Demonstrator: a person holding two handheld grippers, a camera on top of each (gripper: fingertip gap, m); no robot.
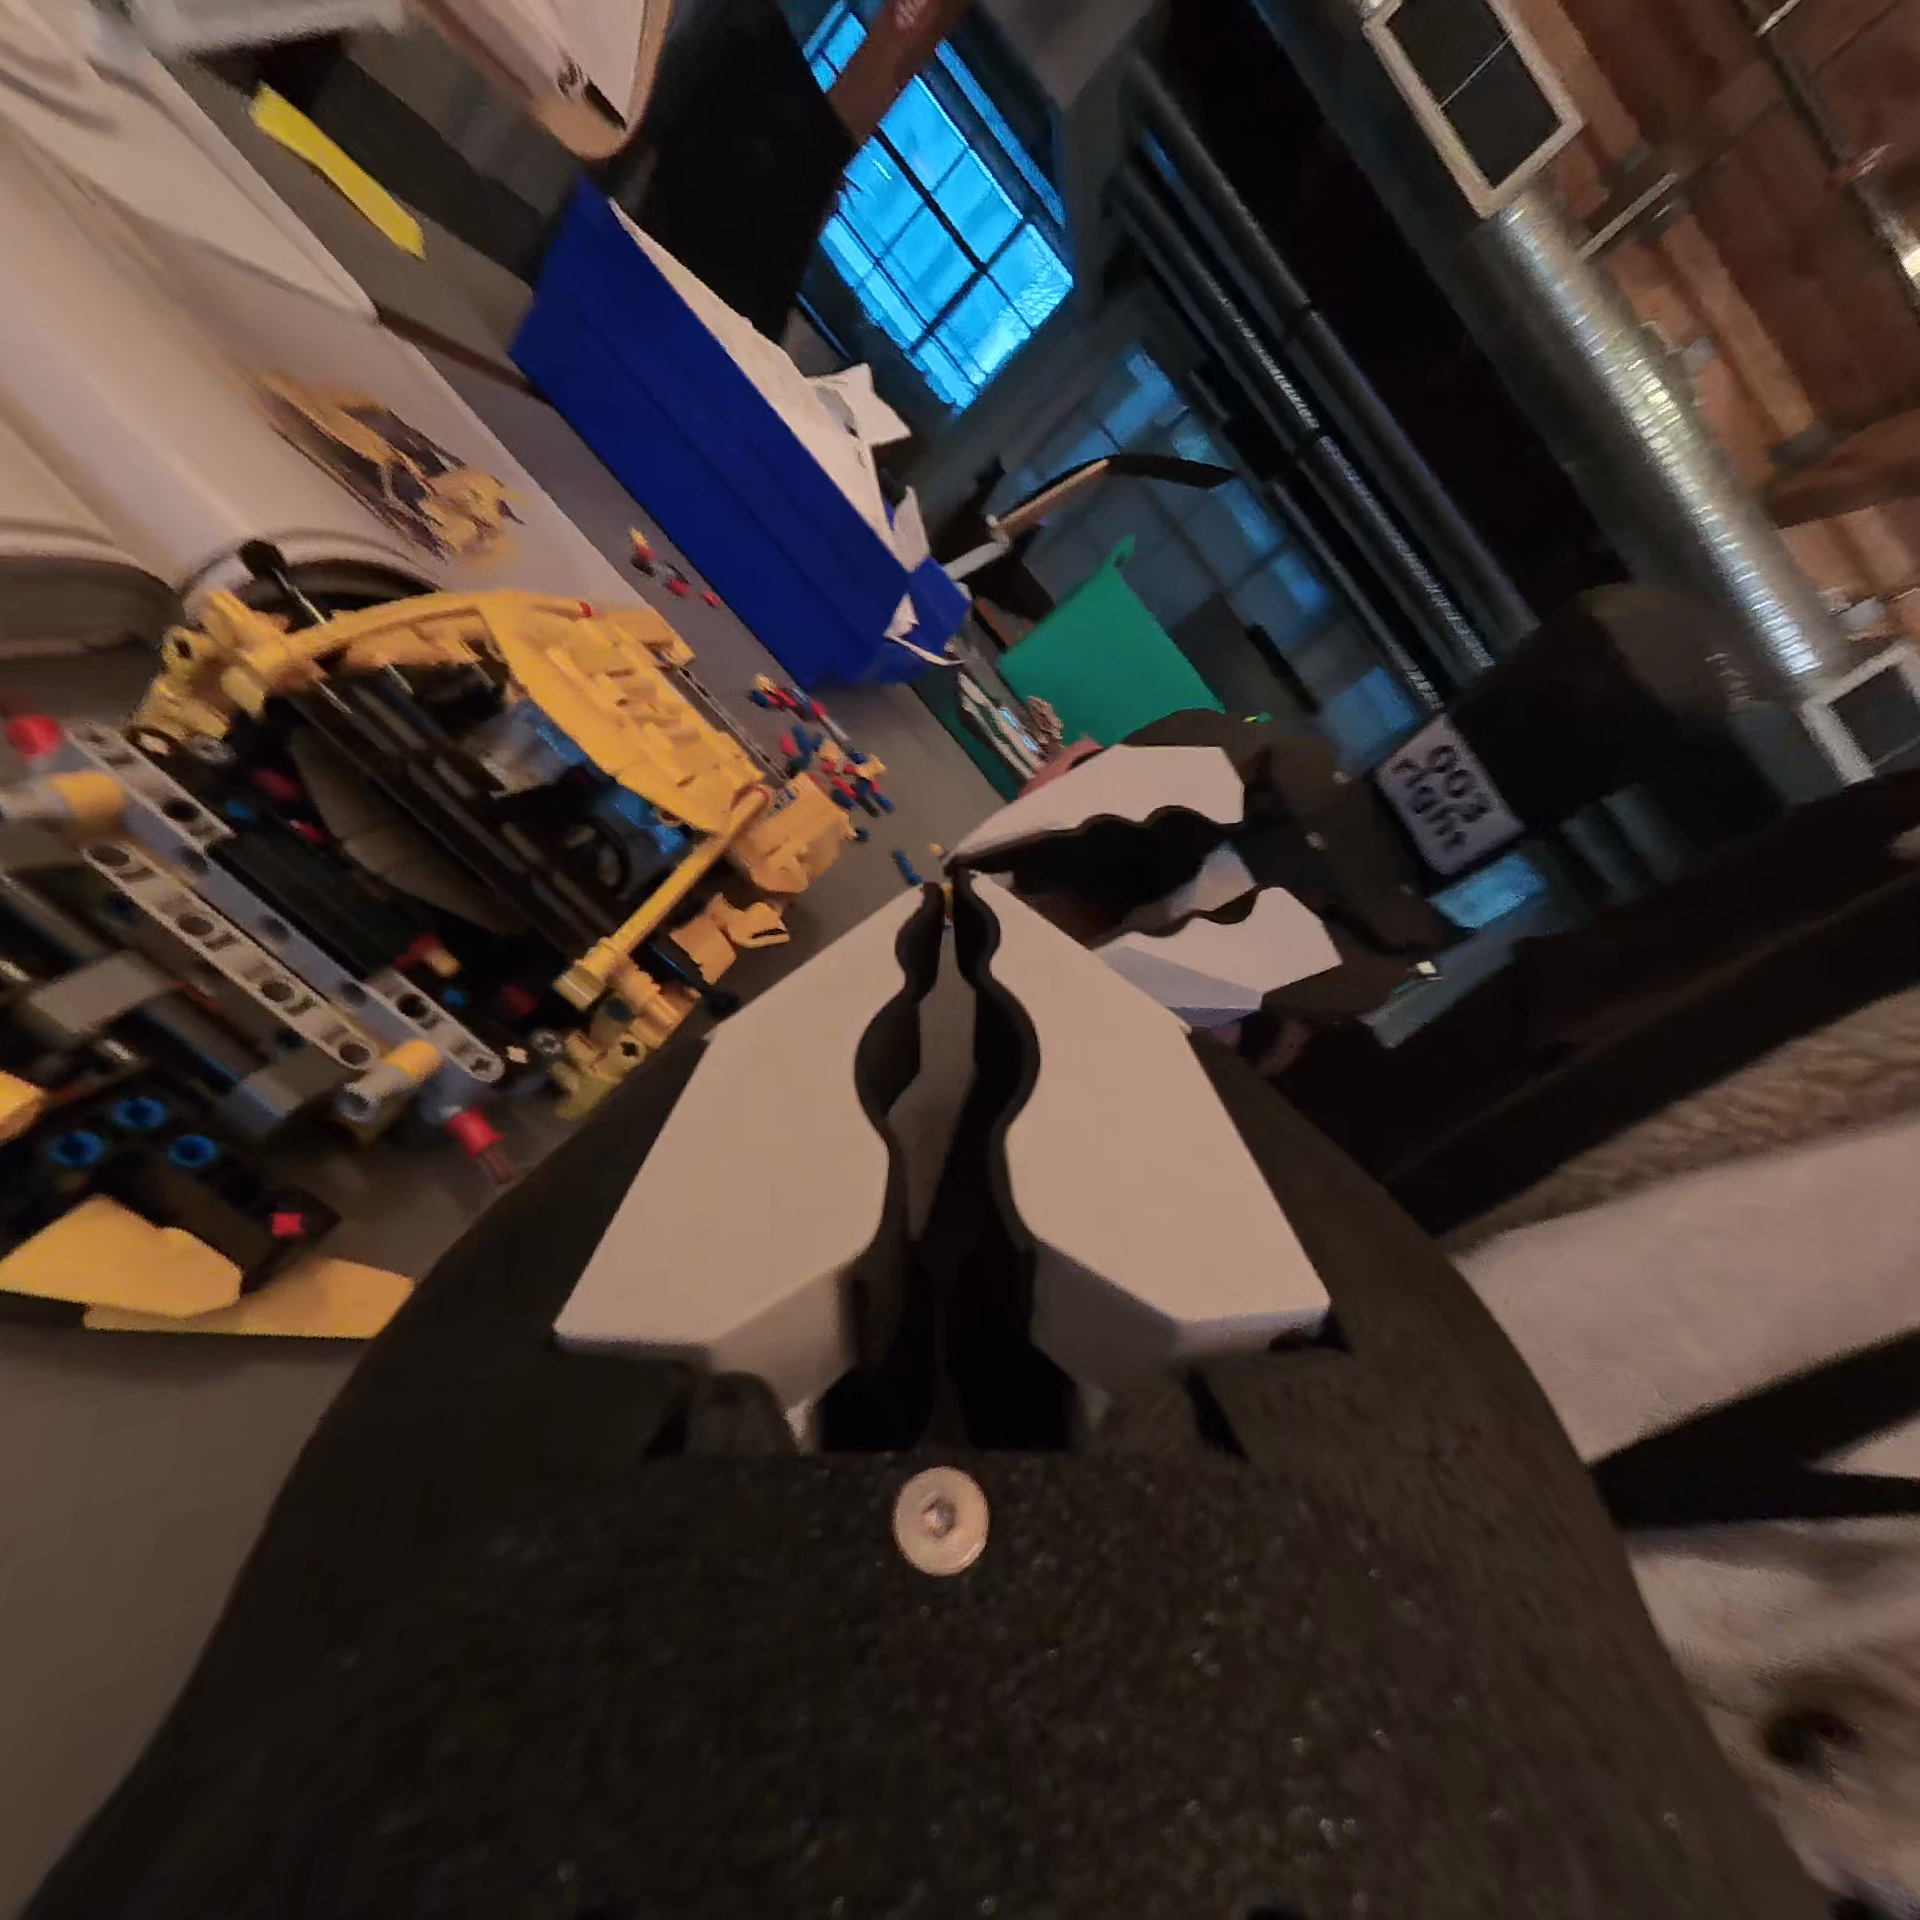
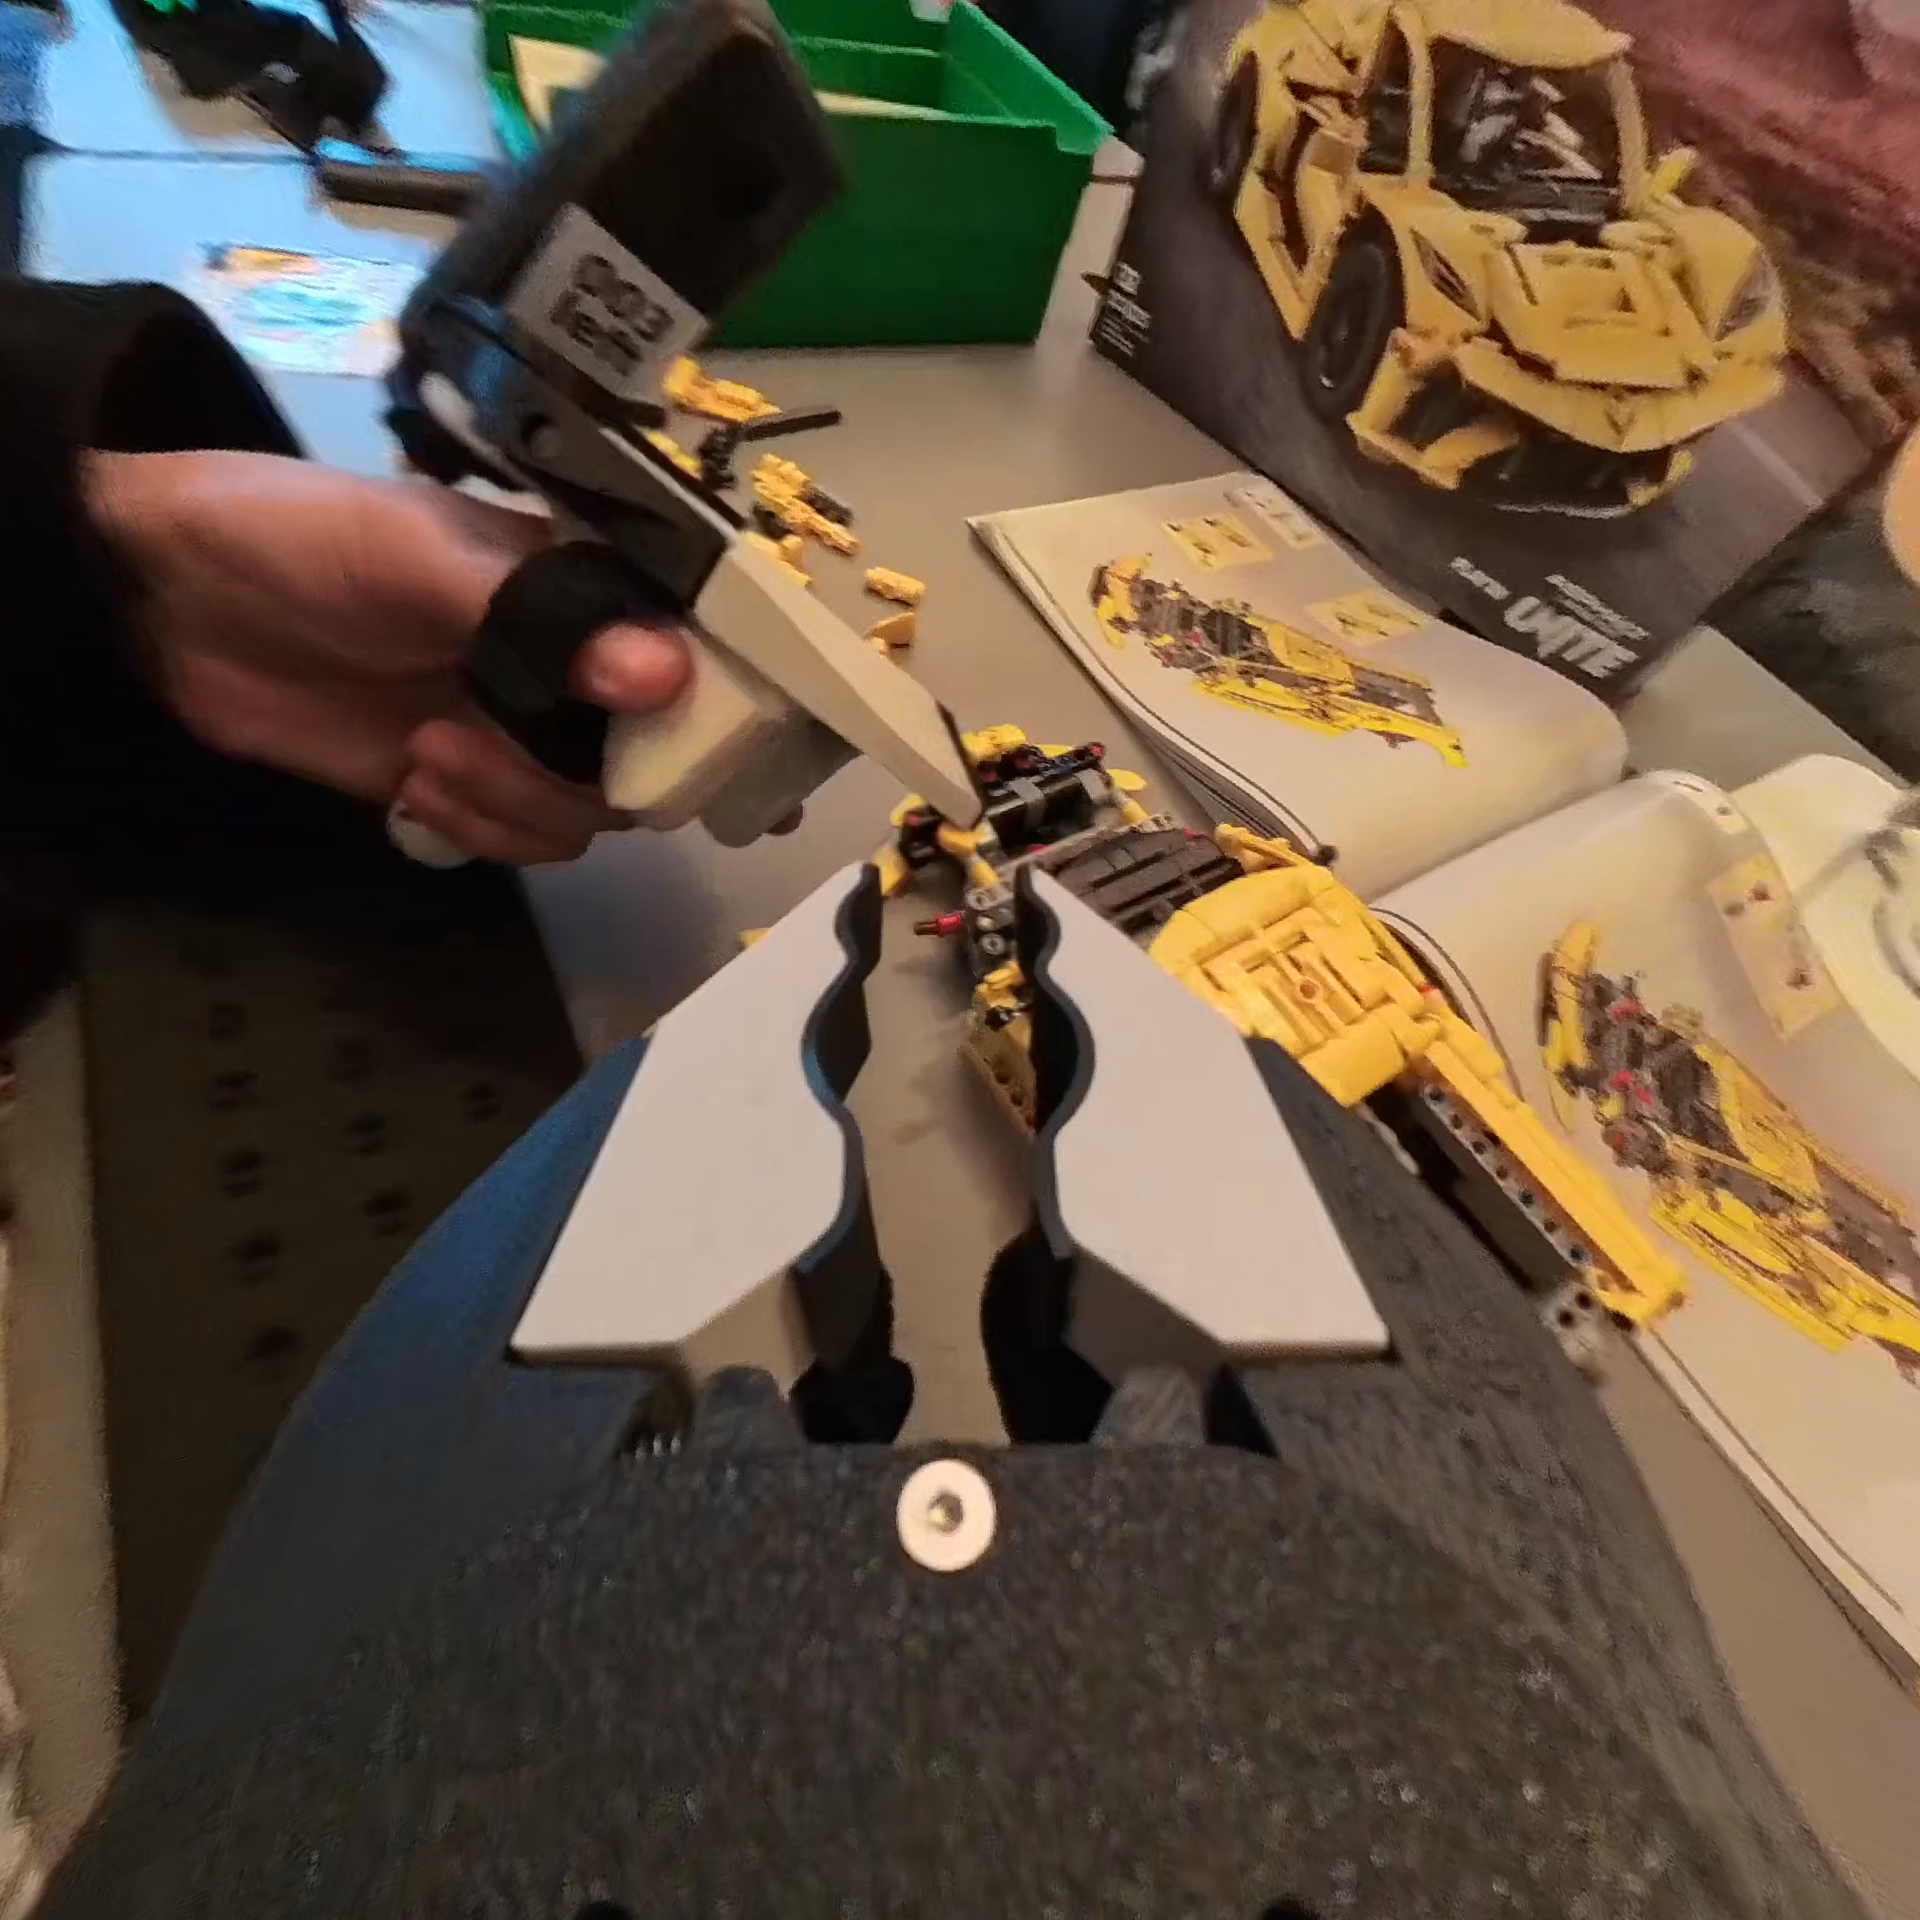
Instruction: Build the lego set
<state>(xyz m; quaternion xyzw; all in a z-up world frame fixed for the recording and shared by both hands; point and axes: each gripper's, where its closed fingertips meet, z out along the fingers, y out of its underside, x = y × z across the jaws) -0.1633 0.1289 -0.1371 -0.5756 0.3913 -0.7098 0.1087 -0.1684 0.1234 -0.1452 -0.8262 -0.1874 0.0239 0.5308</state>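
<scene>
1. Left gripper (image 1: 948, 896): fingers pressed together, maybe pinching a tiny yellow bit at the tips, can't tell.
2. Right gripper (image 2: 943, 894): fingers spread, nothing between, frame center.
3. Yellow lego car (image 2: 1278, 987) on table, center-right, just beyond right gripper.
4. Instruction booklet (image 2: 1299, 623) upper right; green bin (image 2: 935, 208) top.

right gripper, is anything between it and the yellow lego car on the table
Nothing visible blocks it. The right gripper is open, and the lego car lies just past its fingertips on the table. The left gripper comes in from the left, its tip at the car's far end.
</scene>
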